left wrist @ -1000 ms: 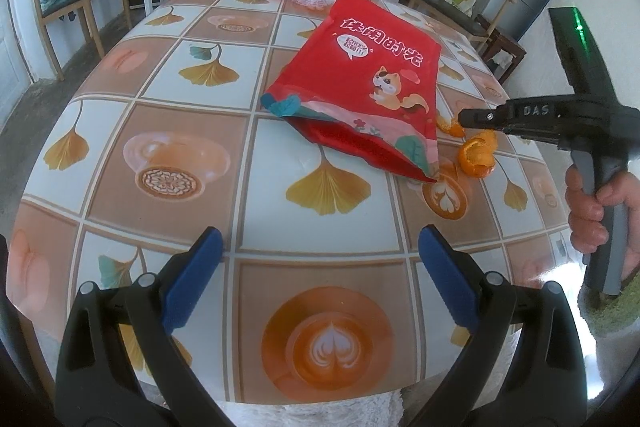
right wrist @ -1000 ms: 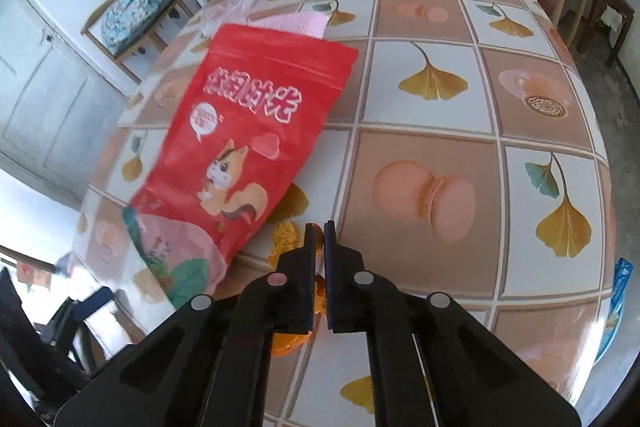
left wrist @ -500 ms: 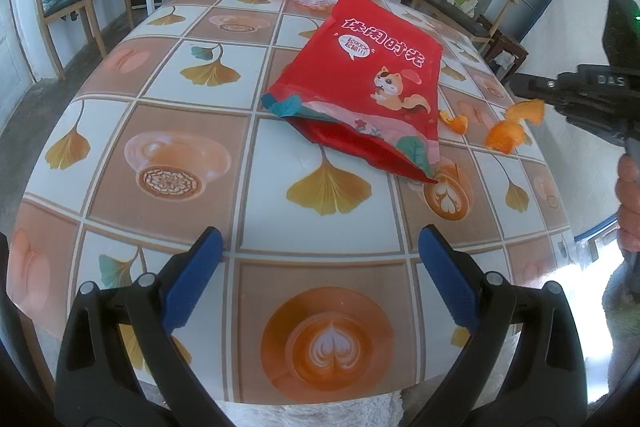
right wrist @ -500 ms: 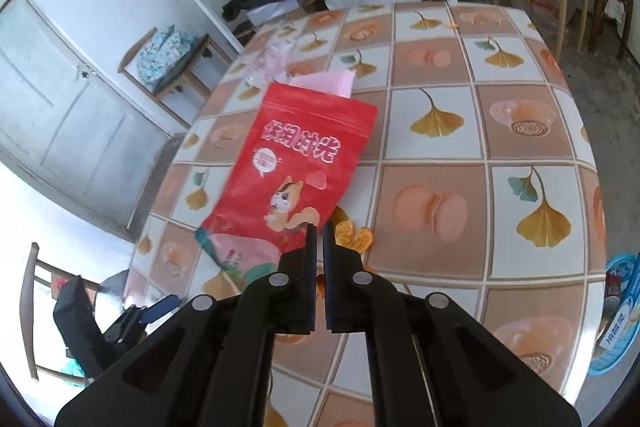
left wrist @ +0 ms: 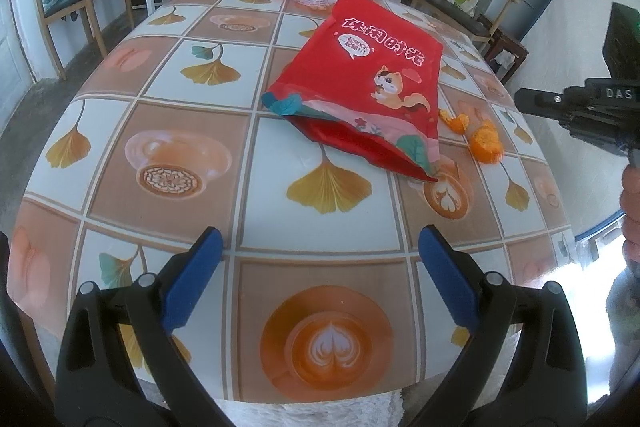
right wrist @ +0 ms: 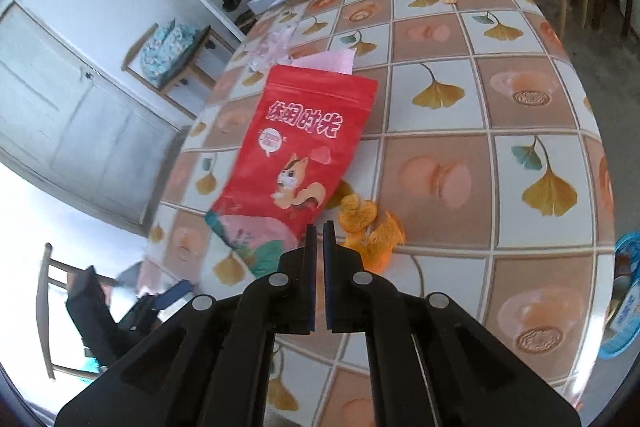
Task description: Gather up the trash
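Since 1 s ago, right gripper (right wrist: 319,227) rose off orange peel scraps (right wrist: 370,227) beside glossy red snack pouch (right wrist: 298,155) — shut, empty. Left gripper (left wrist: 320,247) open, idle. Risk: thin peel slips again.

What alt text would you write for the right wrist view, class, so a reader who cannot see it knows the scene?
The right tool, shut with nothing visibly between its black fingers, hangs above a table covered in a ginkgo-leaf and coffee-cup patterned cloth. Just beyond its tips lie a red snack bag with a cartoon squirrel and, beside it, orange peel pieces.
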Demonstrator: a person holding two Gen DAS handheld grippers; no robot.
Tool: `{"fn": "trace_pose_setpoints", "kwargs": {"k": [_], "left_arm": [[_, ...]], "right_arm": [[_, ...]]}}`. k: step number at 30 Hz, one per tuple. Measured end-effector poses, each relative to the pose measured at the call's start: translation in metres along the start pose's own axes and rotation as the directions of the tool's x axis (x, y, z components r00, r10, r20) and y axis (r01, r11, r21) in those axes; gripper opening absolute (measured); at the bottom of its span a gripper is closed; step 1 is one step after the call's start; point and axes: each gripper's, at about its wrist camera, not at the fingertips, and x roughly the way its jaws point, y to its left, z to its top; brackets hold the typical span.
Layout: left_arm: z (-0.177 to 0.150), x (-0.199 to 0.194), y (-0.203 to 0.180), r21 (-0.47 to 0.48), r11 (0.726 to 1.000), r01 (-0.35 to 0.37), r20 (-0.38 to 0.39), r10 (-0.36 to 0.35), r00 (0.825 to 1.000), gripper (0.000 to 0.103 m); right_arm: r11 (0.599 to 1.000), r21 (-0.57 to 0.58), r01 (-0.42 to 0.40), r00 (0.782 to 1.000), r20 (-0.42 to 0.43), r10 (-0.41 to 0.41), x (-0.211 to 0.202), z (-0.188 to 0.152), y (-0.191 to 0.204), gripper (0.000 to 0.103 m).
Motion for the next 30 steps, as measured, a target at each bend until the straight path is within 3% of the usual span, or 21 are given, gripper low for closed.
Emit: {"fn": "trace_pose_setpoints", "kwargs": {"k": [2, 6, 10, 15, 17, 20, 30], "left_arm": [[0.001, 0.001, -0.001, -0.002, 1.0, -0.001, -0.001, 0.001, 1.0, 0.094], [0.0, 0.0, -0.001, -0.002, 1.0, -0.003, -0.001, 0.003, 1.0, 0.094], [-0.001, -0.001, -0.001, 0.002, 1.0, -0.004, -0.002, 0.004, 1.0, 0.094], [-0.002, -0.001, -0.002, 0.002, 1.0, -0.006, -0.002, 0.006, 1.0, 0.094], [-0.002, -0.001, -0.002, 0.004, 1.0, -0.006, -0.002, 0.006, 1.0, 0.094], [-0.002, -0.001, -0.002, 0.003, 1.0, -0.007, -0.002, 0.007, 1.0, 0.094], [-0.003, -0.001, -0.002, 0.003, 1.0, -0.01, -0.002, 0.01, 1.0, 0.094]], "right_arm": [[0.995, -0.081, 0.065, 0.998, -0.004, -0.066, 0.007, 0.003, 0.011, 0.006], [0.964, -0.234, 0.128, 0.987, -0.07, -0.148, 0.035, 0.008, 0.027, 0.026], [0.918, -0.348, 0.192, 0.966, -0.097, -0.239, 0.059, 0.006, 0.038, 0.027], [0.883, -0.402, 0.243, 0.944, -0.113, -0.311, 0.076, 0.008, 0.042, 0.024], [0.894, -0.389, 0.222, 0.946, -0.136, -0.295, 0.08, 0.009, 0.039, 0.012], [0.909, -0.365, 0.203, 0.953, -0.141, -0.269, 0.081, 0.01, 0.034, 0.005], [0.976, -0.207, 0.062, 0.996, -0.043, -0.073, 0.039, 0.02, 0.017, 0.003]]}}
